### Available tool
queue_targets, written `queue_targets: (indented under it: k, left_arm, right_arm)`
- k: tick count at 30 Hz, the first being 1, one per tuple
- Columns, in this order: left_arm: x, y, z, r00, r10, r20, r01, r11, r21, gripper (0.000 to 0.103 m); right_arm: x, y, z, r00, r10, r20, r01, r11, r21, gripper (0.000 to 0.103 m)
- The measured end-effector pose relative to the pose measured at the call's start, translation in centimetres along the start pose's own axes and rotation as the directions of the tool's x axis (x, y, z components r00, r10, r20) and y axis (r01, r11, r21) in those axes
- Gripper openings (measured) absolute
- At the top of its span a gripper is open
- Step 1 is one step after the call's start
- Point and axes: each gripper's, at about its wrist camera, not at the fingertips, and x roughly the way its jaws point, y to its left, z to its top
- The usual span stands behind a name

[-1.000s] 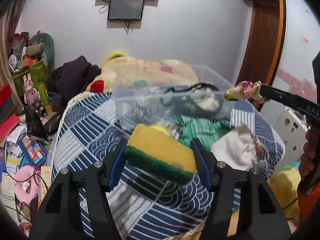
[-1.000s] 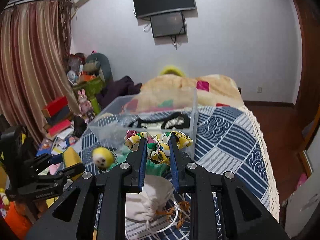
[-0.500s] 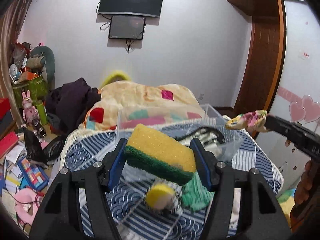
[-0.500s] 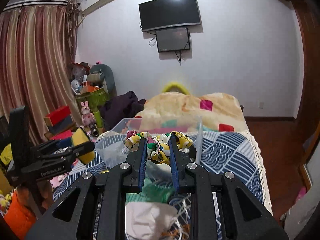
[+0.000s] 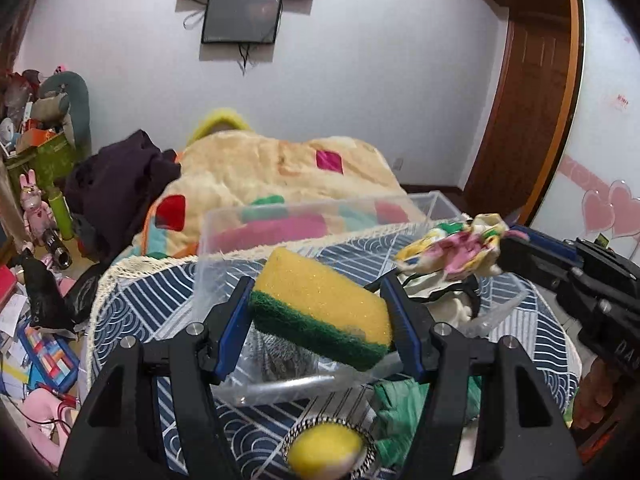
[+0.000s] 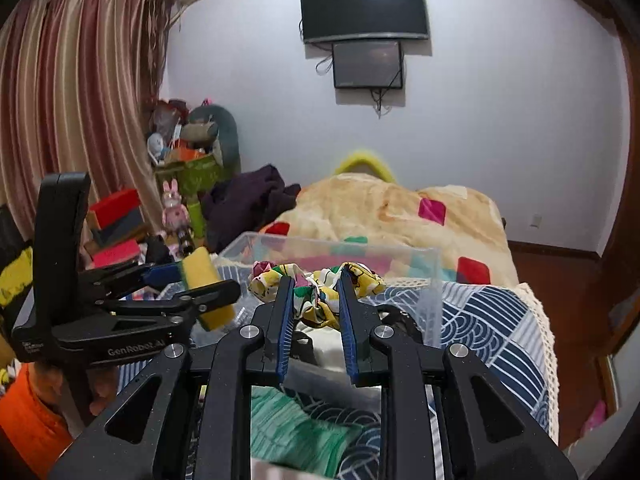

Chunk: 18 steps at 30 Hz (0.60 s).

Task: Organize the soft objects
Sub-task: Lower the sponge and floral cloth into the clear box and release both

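My left gripper (image 5: 320, 304) is shut on a yellow sponge with a green scouring side (image 5: 320, 304), held above the near left end of a clear plastic bin (image 5: 224, 224) on the bed. The sponge also shows in the right wrist view (image 6: 204, 280). My right gripper (image 6: 316, 292) is shut on a crumpled yellow patterned cloth (image 6: 316, 284), held over the bin (image 6: 430, 276); the cloth also shows in the left wrist view (image 5: 452, 248). The bin holds a black-and-white soft item (image 5: 452, 304).
A yellow ball in a net (image 5: 324, 452) and a green cloth (image 6: 296, 432) lie on the blue patterned bedcover (image 6: 492, 320) before the bin. A beige quilt (image 5: 272, 168) and dark clothes (image 5: 120, 176) lie behind. Clutter covers the floor at left (image 5: 32, 352).
Both grippers rose from the bedcover, then moved forward to the bin with their loads. The ball, green cloth and white pouch dropped low in view.
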Motion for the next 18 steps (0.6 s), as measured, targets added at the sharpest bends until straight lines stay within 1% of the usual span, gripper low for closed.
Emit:
queue_targets:
  k: [3,7,11,13,15,16,17,18]
  left_arm:
    - [1.7,0.2,0.1,0.999,-0.004,-0.034,0.003,1.0,-0.007,0.063]
    - [3.6,0.3,0.2,0.997,-0.001,-0.079,0.0,1.0,-0.008,0.063]
    - [4.4,0.4,-0.1,0.994,-0.005,-0.107,0.004,1.0,-0.008,0.063]
    - [4.3,0.2,-0.3,0.994,-0.001,-0.11,0.001,1.0,-0.003,0.066]
    - [4.1,-0.1,-0.4,0.994,-0.002,-0.108,0.003,1.0,0.007,0.071]
    - [3.9,-0.2,-0.5,0.995,0.0,-0.104,0.001,1.0,0.011,0.075]
    - [3.7,-0.4,-0.6,0.995,0.002,-0.1,-0.001,1.0,0.015,0.076]
    - [3.4,-0.5,-0.7,0.995,0.003,-0.095,-0.001,1.0,0.02,0.078]
  right_arm:
    - [1.9,-0.1,-0.2,0.999,-0.013,-0.047,0.012,1.0,-0.013,0.019]
    - [3.4,-0.7,-0.8,0.995,-0.022,-0.102,0.023,1.0,0.008,0.019]
    - [4.3,-1.1,-1.3,0.987,-0.035,-0.157,0.039,0.999,0.018,0.02]
    - [4.5,-1.1,-1.4,0.984,-0.038,-0.172,0.041,0.999,0.014,0.021]
    - [4.3,-1.0,-1.4,0.982,-0.025,-0.187,0.028,1.0,0.013,0.029]
    - [4.0,-0.9,-1.4,0.983,-0.021,-0.184,0.024,1.0,0.012,0.033]
    - [3.9,-1.0,-1.4,0.984,-0.026,-0.178,0.028,1.0,0.009,0.04]
    - [3.7,-1.0,-1.4,0.985,-0.033,-0.169,0.034,0.999,0.005,0.042]
